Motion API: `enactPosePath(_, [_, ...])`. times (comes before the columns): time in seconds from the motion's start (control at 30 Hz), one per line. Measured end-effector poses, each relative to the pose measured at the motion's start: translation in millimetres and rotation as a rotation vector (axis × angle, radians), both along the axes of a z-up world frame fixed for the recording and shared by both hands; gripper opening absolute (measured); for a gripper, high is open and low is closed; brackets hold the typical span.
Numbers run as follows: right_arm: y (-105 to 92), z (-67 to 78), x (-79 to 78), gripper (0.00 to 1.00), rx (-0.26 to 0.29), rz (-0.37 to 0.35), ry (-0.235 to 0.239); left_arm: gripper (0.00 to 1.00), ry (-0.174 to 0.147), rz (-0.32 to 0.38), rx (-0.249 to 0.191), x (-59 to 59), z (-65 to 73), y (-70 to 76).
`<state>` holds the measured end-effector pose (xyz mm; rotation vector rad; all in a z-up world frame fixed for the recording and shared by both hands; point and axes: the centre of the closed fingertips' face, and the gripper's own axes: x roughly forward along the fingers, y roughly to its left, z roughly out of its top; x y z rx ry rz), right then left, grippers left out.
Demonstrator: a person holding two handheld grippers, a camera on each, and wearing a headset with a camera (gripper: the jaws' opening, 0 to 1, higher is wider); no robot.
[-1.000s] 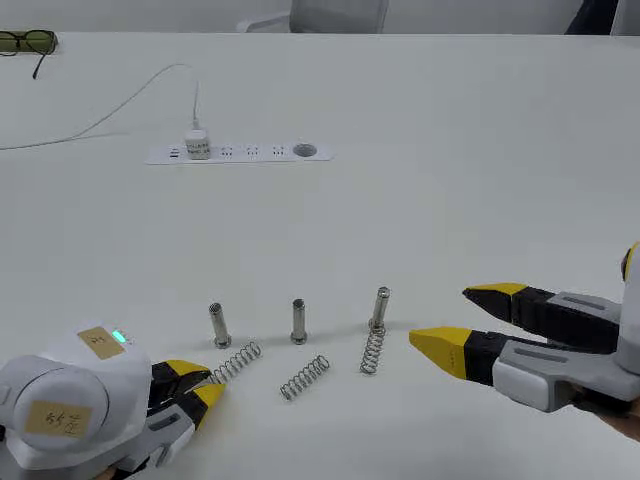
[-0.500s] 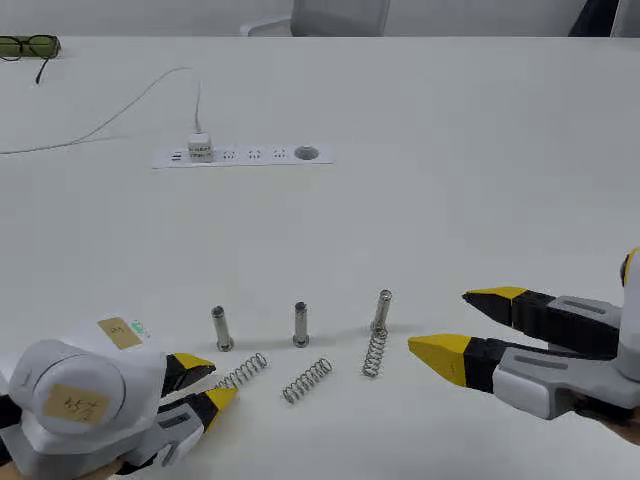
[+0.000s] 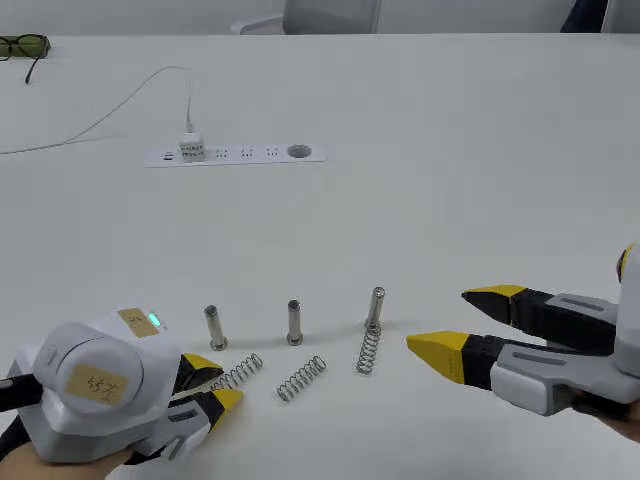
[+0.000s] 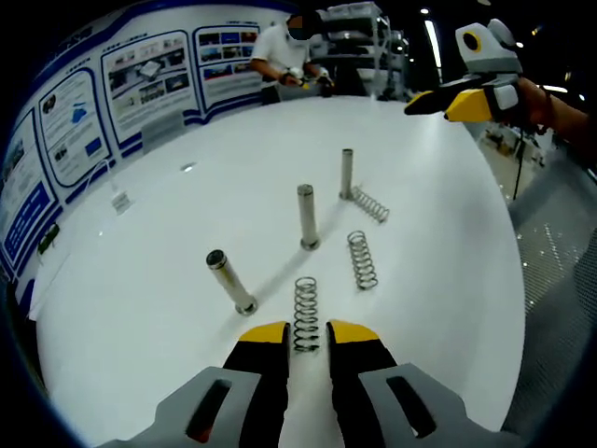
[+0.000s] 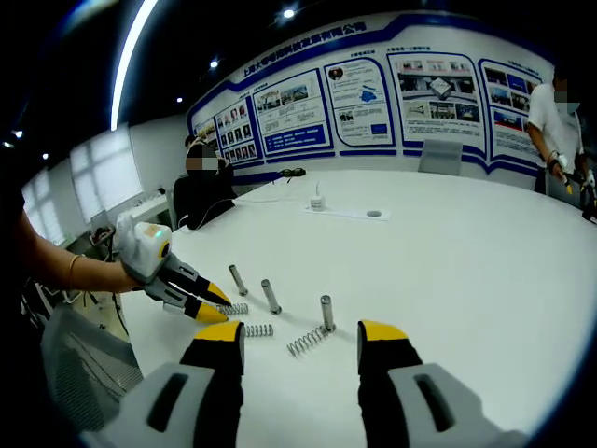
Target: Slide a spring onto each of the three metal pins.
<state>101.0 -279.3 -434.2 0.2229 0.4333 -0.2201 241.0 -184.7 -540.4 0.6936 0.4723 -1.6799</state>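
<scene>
Three metal pins stand upright in a row on the white table: the left pin (image 3: 212, 327), the middle pin (image 3: 294, 322) and the right pin (image 3: 376, 308). Three springs lie flat in front of them: the left spring (image 3: 238, 371), the middle spring (image 3: 303, 378) and the right spring (image 3: 369, 350), whose far end touches the right pin's base. My left gripper (image 3: 212, 380) is low at the front left, narrowly open. The left spring's (image 4: 306, 313) near end lies between its tips, with its jaws clear of the coils. My right gripper (image 3: 440, 318) hovers wide open to the right of the right spring, holding nothing.
A white power strip (image 3: 235, 154) with a plugged charger (image 3: 192, 148) and a cable lies further back. Glasses (image 3: 20, 44) rest at the far left corner. A chair (image 3: 330, 15) stands behind the table. People (image 5: 203, 191) stand or sit around the room.
My left gripper has edged forward so its tips now flank the left spring's near end. The right gripper has stayed put. The head camera shifted slightly.
</scene>
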Motion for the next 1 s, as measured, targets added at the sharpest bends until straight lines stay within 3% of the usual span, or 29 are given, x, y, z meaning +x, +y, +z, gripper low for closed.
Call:
enactPosePath(0.33, [-1.2, -0.1, -0.7, 0.50, 0.002, -0.006, -0.003, 0.11, 0.019, 0.038, 0.024, 1.4, -1.1, 0.3])
enactPosePath(0.57, [0.8, -5.2, -1.5, 0.50, 0.033, -0.015, 0.007, 0.10, 0.036, 0.067, 0.028, 2.4, -1.7, 3.0])
enactPosePath(0.63, [3.2, -4.9, -0.9, 0.50, 0.048, -0.016, -0.001, 0.10, 0.061, 0.086, 0.024, 2.4, -0.7, 4.2])
enactPosePath(0.67, [4.3, -4.6, -0.2, 0.50, 0.058, -0.019, -0.007, 0.09, 0.106, 0.113, 0.000, -0.5, 3.4, 2.6])
enactPosePath(0.87, [10.8, 0.3, 5.5, 0.50, 0.086, -0.013, -0.034, 0.10, 0.271, 0.213, -0.125, -2.0, 29.6, -1.0])
enactPosePath(0.93, [14.6, 4.1, 9.7, 0.50, 0.104, -0.008, -0.055, 0.10, 0.303, 0.231, -0.164, -1.4, 38.4, -0.5])
enactPosePath(1.0, [18.4, 7.1, 14.2, 0.50, 0.120, -0.002, -0.069, 0.10, 0.306, 0.232, -0.190, -2.6, 46.9, 0.9])
